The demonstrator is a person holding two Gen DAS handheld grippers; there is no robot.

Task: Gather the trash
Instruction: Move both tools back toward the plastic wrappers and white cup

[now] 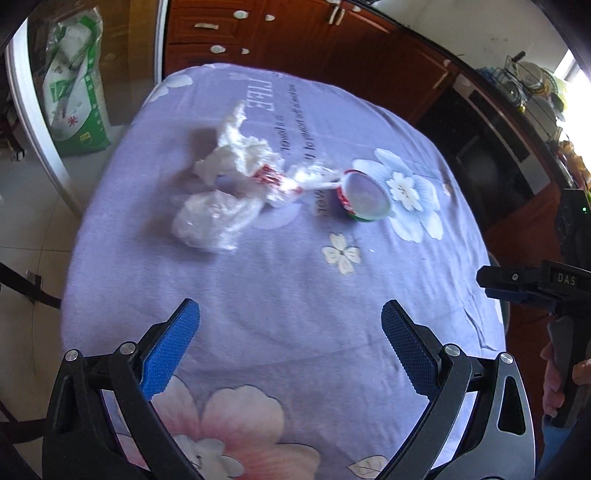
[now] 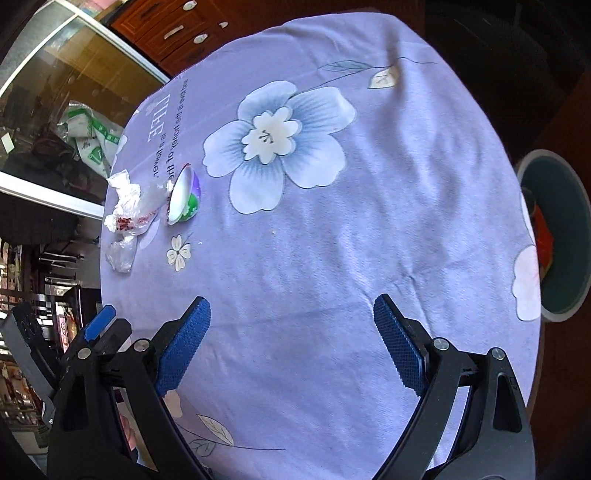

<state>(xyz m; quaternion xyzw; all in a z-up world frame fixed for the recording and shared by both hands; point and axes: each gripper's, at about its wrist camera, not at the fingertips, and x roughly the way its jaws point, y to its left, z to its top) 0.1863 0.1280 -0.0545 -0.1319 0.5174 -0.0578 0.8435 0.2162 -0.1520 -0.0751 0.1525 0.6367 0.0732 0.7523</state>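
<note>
Trash lies on a round table under a lilac flowered cloth. White crumpled tissue sits beside a red-and-white wrapper and a clear plastic bag. A small cup with a red and green label lies on its side to their right. My left gripper hangs open above the near cloth, nothing between its blue pads. In the right wrist view the same trash and cup lie far left. My right gripper is open over bare cloth.
A teal round bin stands on the floor past the table's right edge. Brown cabinets line the back. A green and white sack leans behind a glass door. The other gripper and a hand show at the right edge.
</note>
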